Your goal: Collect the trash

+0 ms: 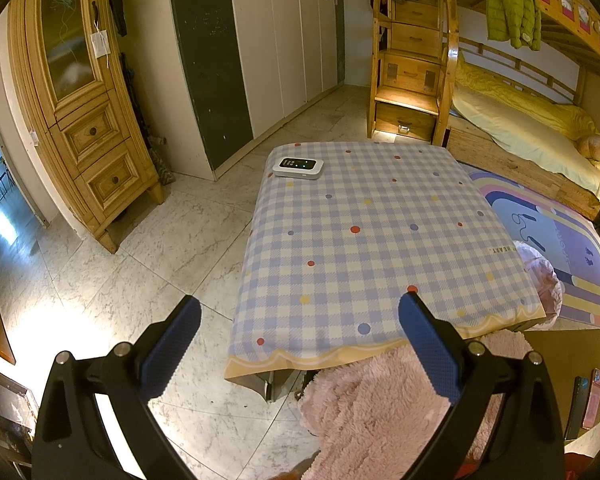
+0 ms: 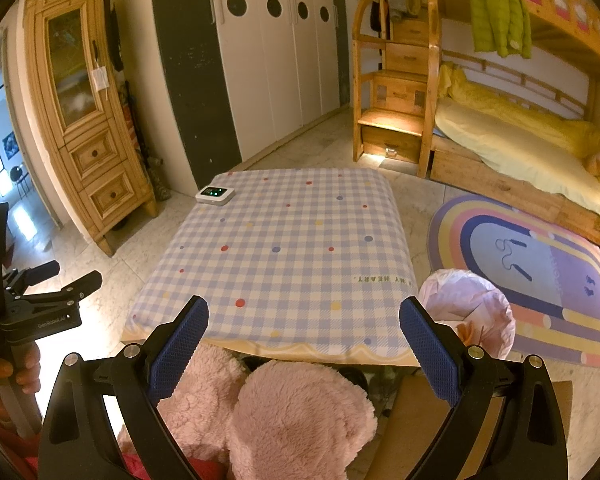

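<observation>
A low table with a blue-checked cloth (image 1: 372, 240) (image 2: 284, 256) stands ahead of both grippers. A bin lined with a pink bag (image 2: 470, 314) stands on the floor at the table's right side, with some orange scraps inside; its edge shows in the left wrist view (image 1: 540, 280). My left gripper (image 1: 300, 312) is open and empty above the table's near left corner; it also shows at the left of the right wrist view (image 2: 66, 276). My right gripper (image 2: 304, 316) is open and empty above the table's near edge. No loose trash shows on the table.
A small white device (image 1: 298, 167) (image 2: 215, 194) lies at the table's far left corner. Pink fluffy-clad legs (image 2: 300, 412) are below the grippers. A rainbow rug (image 2: 540, 272), a bunk bed (image 2: 520, 148), a wooden cabinet (image 1: 84, 120) and white wardrobes (image 2: 268, 52) surround the table.
</observation>
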Action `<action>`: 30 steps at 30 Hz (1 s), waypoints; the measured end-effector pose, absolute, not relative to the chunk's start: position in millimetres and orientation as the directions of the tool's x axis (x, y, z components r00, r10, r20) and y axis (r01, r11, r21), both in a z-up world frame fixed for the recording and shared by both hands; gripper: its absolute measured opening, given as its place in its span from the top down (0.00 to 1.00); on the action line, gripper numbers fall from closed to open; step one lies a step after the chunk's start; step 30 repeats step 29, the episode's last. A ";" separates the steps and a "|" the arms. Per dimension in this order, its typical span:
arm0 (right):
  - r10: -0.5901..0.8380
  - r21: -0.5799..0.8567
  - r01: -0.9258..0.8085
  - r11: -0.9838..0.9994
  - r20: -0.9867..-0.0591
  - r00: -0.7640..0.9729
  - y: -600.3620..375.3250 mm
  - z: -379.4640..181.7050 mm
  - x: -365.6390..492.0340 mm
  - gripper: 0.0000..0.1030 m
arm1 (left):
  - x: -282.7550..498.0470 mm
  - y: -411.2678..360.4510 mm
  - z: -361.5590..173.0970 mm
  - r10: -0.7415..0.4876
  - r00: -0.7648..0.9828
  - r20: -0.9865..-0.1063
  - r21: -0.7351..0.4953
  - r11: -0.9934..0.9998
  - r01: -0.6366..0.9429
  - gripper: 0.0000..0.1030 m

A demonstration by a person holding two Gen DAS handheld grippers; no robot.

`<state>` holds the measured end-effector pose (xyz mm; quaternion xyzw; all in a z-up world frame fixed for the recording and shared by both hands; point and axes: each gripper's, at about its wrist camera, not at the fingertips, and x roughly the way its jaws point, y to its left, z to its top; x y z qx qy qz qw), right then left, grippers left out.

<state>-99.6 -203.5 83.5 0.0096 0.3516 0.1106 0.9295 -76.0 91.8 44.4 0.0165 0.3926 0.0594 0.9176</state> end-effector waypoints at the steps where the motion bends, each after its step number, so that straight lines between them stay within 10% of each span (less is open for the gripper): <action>1: 0.212 0.096 -0.198 0.975 -0.652 0.728 -203.6 83.6 -99.5 0.08 | -76.0 91.9 44.4 0.121 0.684 -0.719 0.076 0.992 -0.096 0.07; 30: 0.043 0.071 0.003 0.997 -0.646 0.762 -271.2 59.8 -104.7 0.07 | -63.8 65.2 17.3 0.017 0.677 -0.736 0.047 0.999 0.026 0.07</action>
